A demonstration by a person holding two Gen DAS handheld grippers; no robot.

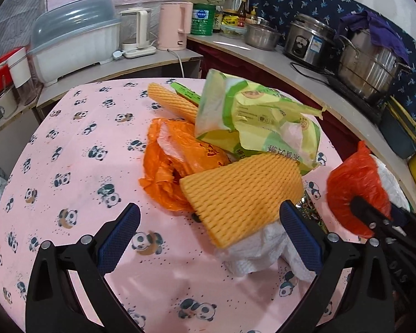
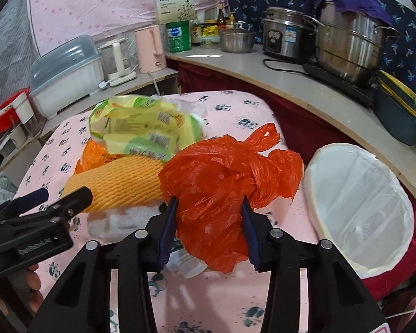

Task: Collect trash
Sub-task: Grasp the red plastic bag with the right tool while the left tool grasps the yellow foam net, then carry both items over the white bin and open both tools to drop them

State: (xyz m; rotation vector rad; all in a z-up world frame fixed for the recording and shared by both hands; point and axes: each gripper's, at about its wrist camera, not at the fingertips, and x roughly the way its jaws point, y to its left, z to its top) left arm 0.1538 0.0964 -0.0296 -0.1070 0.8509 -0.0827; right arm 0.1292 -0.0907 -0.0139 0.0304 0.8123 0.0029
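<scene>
While the red plastic bag [image 2: 222,188] sits bunched between the pads of the right claw [image 2: 209,233], which pinch its lower folds, the white-lined trash bin [image 2: 357,211] stands just beside it on the right, past the edge of the bench [image 2: 235,299]. So the right hand is nearer; it points steeply down. Beside it, the left claw [image 1: 208,238] gapes wide over the yellow foam net [image 1: 244,194] and holds nothing.

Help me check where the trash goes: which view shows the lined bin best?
The right wrist view: the white-lined bin shows its whole open mouth, beside the table's right edge. The left wrist view shows only a sliver of white liner behind the red bag that the right gripper grips.
</scene>
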